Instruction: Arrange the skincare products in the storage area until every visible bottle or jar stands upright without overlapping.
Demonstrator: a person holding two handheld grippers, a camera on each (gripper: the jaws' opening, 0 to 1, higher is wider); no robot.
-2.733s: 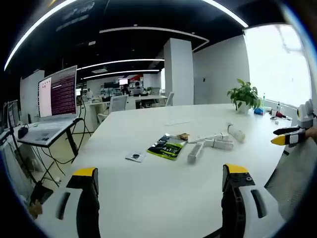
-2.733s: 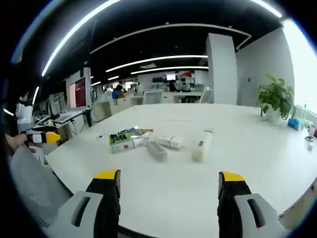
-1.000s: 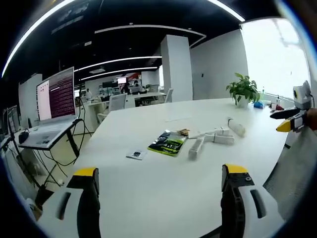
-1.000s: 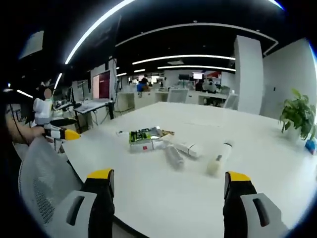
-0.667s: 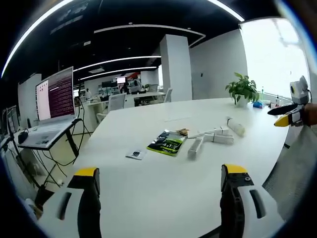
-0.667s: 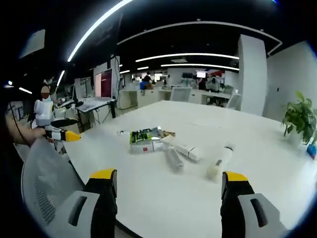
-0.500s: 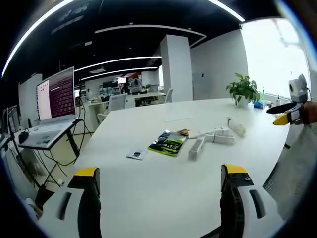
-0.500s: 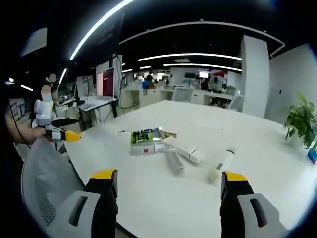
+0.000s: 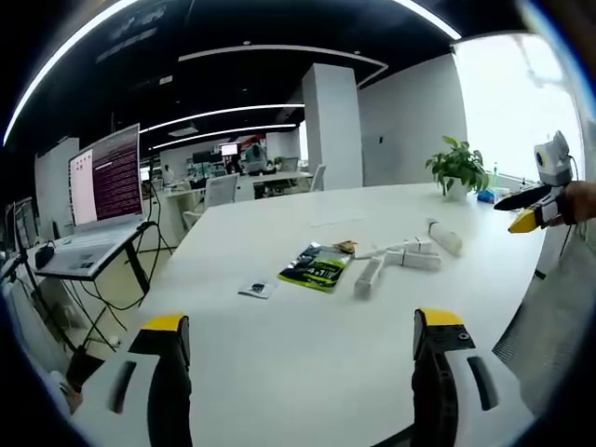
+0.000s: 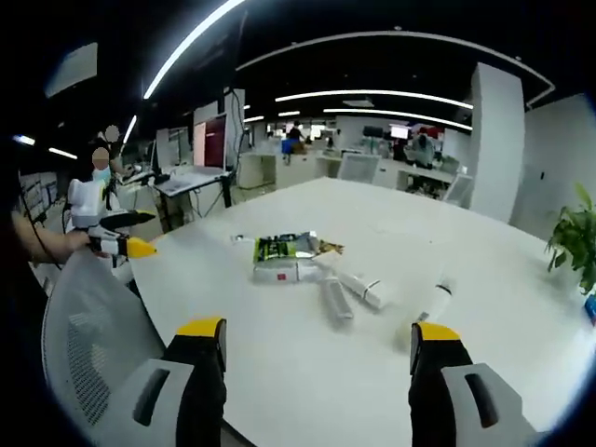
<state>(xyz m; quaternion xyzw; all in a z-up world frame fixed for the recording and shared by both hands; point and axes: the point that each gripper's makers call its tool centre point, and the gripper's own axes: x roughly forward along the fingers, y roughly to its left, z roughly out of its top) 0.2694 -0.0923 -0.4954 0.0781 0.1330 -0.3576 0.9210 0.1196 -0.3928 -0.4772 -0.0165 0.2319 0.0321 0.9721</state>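
Room: big open-plan office with a dark ceiling and light strips; you're at a long white table [image 9: 279, 345].
Products: your tubes and bottles are all lying flat in a loose cluster mid-table, none upright. In the left gripper view, one white tube [image 9: 369, 276] sits around 1 o'clock from centre, a boxy white one [image 9: 415, 260] just beside it, and another tube [image 9: 444, 239] further out at 2 o'clock.
Same cluster, right gripper view: two tubes [image 10: 335, 300] near dead centre, and a lone bottle [image 10: 436, 300] off at 3 o'clock.
Green packet: the flat green packet [image 9: 317, 267] lies just left of the tubes, with a small sachet [image 9: 254, 290] further off at 9 o'clock.
Left gripper [image 9: 296, 328]: yours is spread wide, nothing between the jaws, well short of the products.
Right gripper [image 10: 317, 332]: also spread wide and holding nothing.
Around: a potted plant [image 9: 455, 170] is at the far table edge, an open laptop [image 9: 101, 186] on a side stand at 9 o'clock, and a mesh chair back [image 10: 88, 335] at 8 o'clock in the right gripper view.
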